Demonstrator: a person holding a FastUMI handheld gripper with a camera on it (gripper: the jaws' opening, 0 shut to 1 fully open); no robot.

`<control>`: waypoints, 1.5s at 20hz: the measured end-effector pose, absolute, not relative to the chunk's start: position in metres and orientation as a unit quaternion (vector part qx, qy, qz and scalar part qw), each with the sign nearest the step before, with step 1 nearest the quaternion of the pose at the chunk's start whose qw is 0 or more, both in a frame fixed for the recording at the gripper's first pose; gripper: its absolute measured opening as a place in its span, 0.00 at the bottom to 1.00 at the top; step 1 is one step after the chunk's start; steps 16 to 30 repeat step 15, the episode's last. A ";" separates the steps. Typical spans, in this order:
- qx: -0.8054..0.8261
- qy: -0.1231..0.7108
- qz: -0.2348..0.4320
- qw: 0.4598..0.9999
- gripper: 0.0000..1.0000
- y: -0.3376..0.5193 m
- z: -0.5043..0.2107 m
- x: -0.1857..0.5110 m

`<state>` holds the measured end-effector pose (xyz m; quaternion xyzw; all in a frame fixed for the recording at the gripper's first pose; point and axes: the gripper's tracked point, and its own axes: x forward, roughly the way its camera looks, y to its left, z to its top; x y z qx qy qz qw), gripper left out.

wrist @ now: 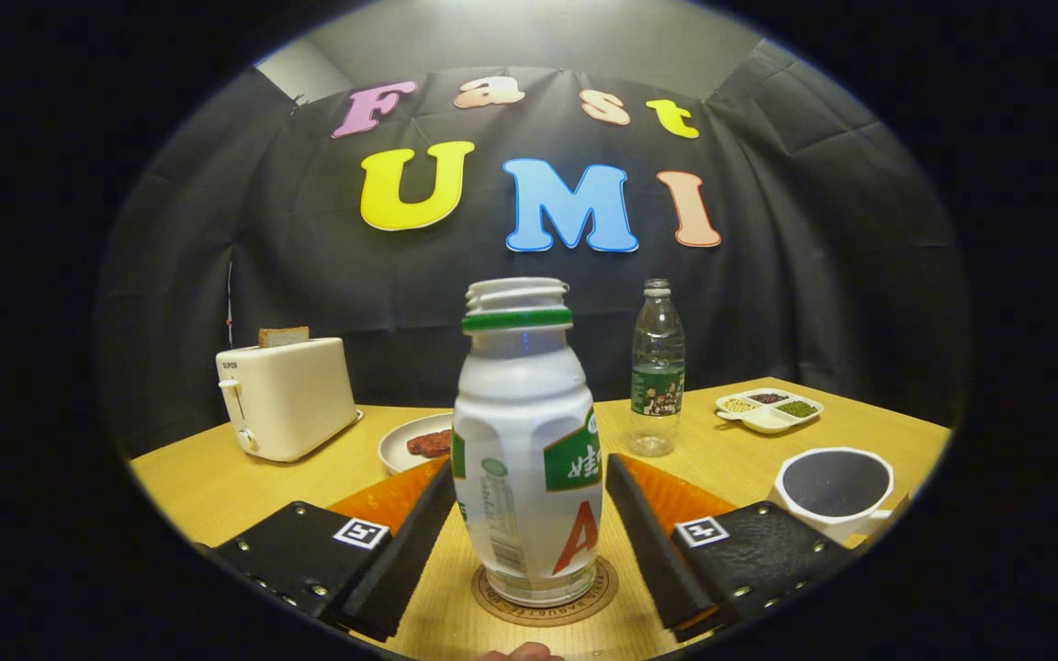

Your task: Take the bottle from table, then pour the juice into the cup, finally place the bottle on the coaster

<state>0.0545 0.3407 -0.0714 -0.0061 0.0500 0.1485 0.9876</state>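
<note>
Flanking bottle [526, 441] on coaster [545, 599]: open-fingered claw [529, 514]

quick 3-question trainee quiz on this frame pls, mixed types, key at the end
1. True or false: the white bottle stands upright on the round coaster.
2. How does the gripper stand to the white bottle?
A. Shut on its neck
B. Fingers open, one either side of its body, with gaps showing
C. Well off to one side, beside the toaster
3. Fill in: a slice of bread sticks out of the ____.

Key: 1 true. 2 B. 3 toaster.
</note>
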 end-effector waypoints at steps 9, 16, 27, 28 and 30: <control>-0.005 0.020 0.149 0.989 0.99 0.330 -0.007 0.040; 0.010 -0.002 0.176 0.984 0.99 0.322 0.079 0.011; 0.010 -0.002 0.176 0.984 0.99 0.322 0.079 0.011; 0.010 -0.002 0.176 0.984 0.99 0.322 0.079 0.011; 0.010 -0.002 0.176 0.984 0.99 0.322 0.079 0.011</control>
